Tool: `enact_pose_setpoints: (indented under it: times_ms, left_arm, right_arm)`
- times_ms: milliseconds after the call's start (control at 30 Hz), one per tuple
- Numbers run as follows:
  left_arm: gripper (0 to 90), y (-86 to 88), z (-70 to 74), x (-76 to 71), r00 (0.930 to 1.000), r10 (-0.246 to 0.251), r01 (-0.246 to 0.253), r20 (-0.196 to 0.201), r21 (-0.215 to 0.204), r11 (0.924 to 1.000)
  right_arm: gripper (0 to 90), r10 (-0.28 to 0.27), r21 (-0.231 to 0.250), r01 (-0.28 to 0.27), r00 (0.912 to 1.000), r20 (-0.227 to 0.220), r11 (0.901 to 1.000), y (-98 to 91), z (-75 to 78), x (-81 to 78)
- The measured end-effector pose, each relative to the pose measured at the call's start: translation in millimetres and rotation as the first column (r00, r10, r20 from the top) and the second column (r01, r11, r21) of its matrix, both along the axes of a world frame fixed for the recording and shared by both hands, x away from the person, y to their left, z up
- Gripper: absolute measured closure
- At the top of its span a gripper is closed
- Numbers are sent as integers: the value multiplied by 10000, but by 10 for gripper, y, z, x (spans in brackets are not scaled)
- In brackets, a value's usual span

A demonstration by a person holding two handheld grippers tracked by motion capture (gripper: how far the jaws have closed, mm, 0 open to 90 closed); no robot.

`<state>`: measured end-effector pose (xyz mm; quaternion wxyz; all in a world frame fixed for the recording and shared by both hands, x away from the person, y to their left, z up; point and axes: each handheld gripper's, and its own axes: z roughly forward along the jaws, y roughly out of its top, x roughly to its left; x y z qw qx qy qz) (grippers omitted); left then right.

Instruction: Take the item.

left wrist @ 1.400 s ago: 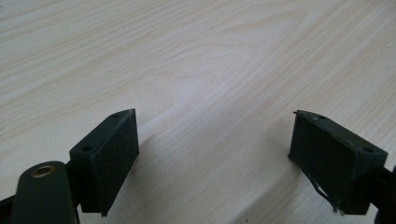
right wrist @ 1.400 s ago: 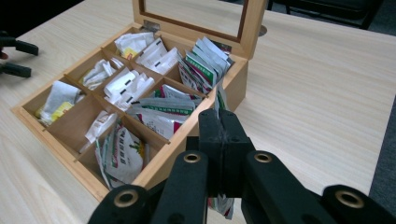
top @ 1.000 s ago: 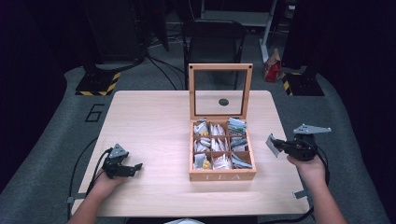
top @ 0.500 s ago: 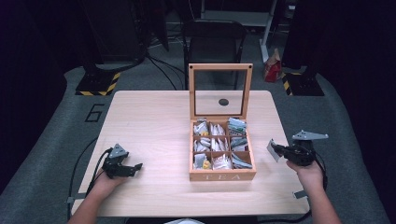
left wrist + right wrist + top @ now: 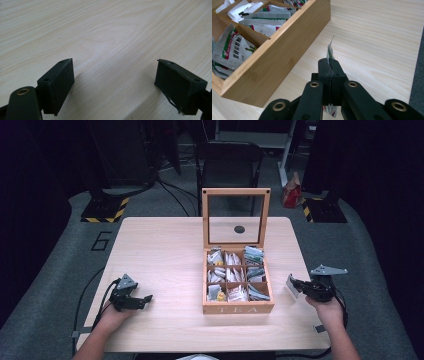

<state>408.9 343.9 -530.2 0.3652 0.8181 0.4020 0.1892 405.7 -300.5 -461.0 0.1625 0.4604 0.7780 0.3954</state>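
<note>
Sachet [image 5: 330, 51] above pale wooden table [image 5: 160, 255]

White-green tea sachet [image 5: 330, 52] edge-up, pinched, just beside wooden tea box [image 5: 287, 52]
</note>
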Motion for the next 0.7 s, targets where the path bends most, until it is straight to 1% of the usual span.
enact_pose_setpoints:
  times_ms: [100,133,200,267,433,467,500,567,700]
  left_arm:
    - [151,0,0,0,10000,-10,10,-6,-8,10000]
    - [151,0,0,0,10000,-1,1,1,7,10000]
    - [151,0,0,0,10000,3,-3,0,1,10000]
    - [151,0,0,0,10000,-1,1,1,5,10000]
    - [151,0,0,-1,10000,1,-1,1,6,10000]
    - [151,0,0,-1,10000,0,0,0,5,10000]
    - [151,-1,0,-1,10000,2,-2,1,2,10000]
    - [151,-1,0,-1,10000,0,0,-1,2,10000]
    - [151,0,0,-1,10000,-7,7,-3,14,10000]
  right_arm:
    - [893,-62,-74,61,10000,-78,10000,14,-40,-5]
    - [893,-42,-146,41,10000,-38,9999,12,-52,-3]
    - [893,-66,-119,65,9999,-95,9999,19,-61,-8]
    - [893,-2,-234,0,9999,-108,9997,24,-98,-13]
    - [893,-45,-193,44,10000,-63,9998,40,-116,-23]
    - [893,78,-226,-79,9999,-72,9997,34,-119,-25]
    - [893,82,-248,-85,9999,-130,9997,44,-122,-32]
    - [893,53,-223,-56,9999,-107,9997,50,-128,-35]
    - [891,183,-294,-188,9997,-144,9994,69,-153,-48]
